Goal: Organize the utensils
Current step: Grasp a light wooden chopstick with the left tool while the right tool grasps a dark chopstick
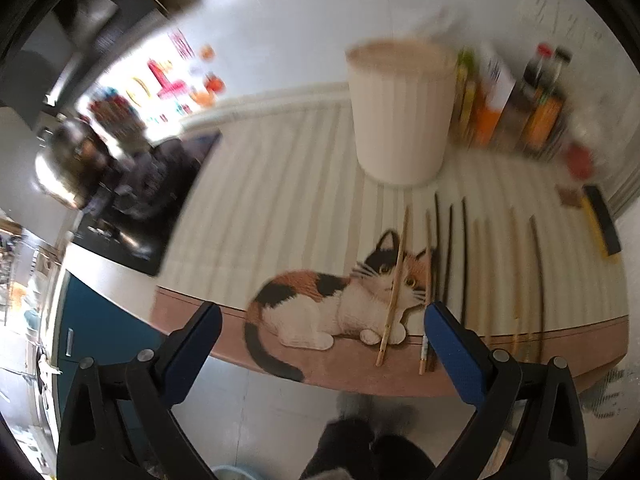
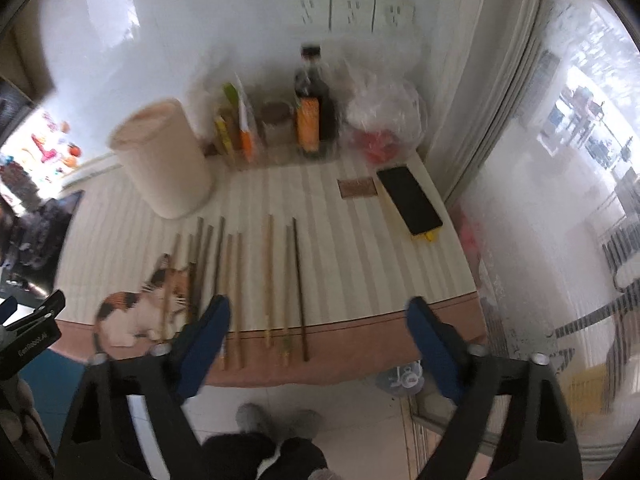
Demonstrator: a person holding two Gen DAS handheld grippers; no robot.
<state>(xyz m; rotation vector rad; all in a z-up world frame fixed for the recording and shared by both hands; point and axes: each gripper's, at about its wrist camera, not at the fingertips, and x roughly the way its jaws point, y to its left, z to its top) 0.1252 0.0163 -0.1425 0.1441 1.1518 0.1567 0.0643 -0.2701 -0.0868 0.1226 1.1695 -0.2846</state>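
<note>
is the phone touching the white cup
Apart. The right wrist view shows the phone lying at the mat's right side and the white cup standing far left, with bare striped mat between them.

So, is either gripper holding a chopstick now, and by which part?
No. The left gripper and right gripper are both open and empty; the chopsticks lie on the mat.
</note>
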